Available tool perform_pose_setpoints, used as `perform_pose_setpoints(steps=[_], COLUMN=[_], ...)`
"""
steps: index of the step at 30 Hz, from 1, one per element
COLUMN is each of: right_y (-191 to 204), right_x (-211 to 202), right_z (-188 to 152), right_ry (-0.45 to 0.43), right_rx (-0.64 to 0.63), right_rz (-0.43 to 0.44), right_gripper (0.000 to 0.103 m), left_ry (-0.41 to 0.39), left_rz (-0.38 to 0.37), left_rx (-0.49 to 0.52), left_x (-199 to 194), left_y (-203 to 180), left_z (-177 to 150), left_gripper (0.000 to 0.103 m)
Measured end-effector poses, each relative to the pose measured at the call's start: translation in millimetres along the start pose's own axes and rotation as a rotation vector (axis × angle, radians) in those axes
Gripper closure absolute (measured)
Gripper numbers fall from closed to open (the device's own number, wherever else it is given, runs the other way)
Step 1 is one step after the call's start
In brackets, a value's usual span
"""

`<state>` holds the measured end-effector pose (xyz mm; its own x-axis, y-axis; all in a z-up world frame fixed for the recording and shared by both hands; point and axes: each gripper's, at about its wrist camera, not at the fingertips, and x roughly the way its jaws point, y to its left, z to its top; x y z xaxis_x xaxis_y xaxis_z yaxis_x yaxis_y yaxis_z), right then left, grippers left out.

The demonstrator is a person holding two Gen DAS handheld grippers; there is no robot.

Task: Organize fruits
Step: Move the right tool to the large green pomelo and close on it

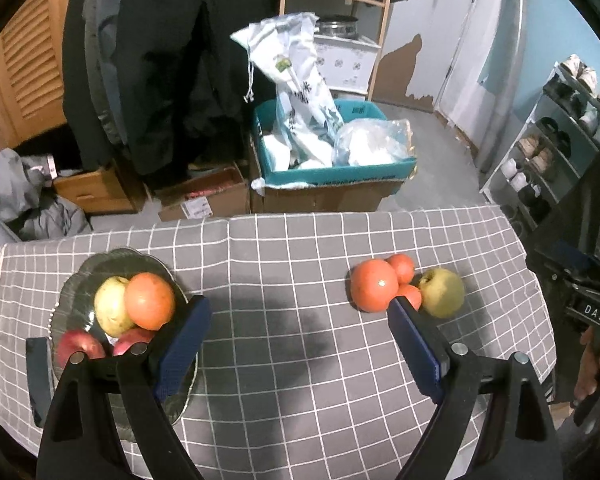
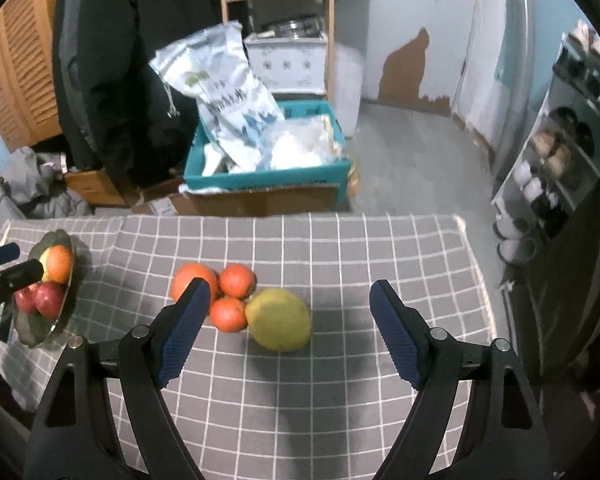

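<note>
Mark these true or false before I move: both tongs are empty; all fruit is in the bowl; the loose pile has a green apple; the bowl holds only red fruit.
1. Both tongs are empty. True: the left tongs and right tongs are open and hold nothing.
2. All fruit is in the bowl. False: four pieces lie on the cloth.
3. The loose pile has a green apple. True: it touches the oranges.
4. The bowl holds only red fruit. False: it also holds a yellow-green fruit.
</note>
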<state>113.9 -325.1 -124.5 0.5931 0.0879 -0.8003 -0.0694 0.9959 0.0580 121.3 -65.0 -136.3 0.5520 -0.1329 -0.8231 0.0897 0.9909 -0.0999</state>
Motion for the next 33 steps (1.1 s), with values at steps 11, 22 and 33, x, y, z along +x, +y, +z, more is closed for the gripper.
perform_pose_setpoints(steps=[11, 22, 33], right_y=[2, 12, 21], right_x=[56, 108, 141], right_z=[-15, -36, -43], right_ry=[0.128, 0.239, 0.288], right_rx=[-0.033, -0.127, -0.185], right_rz=[-0.002, 0.029, 0.043], right_gripper=[0.021, 0.021, 0.021], left_ry=[0.088, 0.173, 0.233], left_rz=[0.008, -0.003, -0.004], left_rx=[-0.006, -0.010, 0.003], left_x=[52, 96, 126], left_y=[-4, -9, -11], left_z=[-9, -22, -32], left_gripper=[0.012, 0.012, 0.012])
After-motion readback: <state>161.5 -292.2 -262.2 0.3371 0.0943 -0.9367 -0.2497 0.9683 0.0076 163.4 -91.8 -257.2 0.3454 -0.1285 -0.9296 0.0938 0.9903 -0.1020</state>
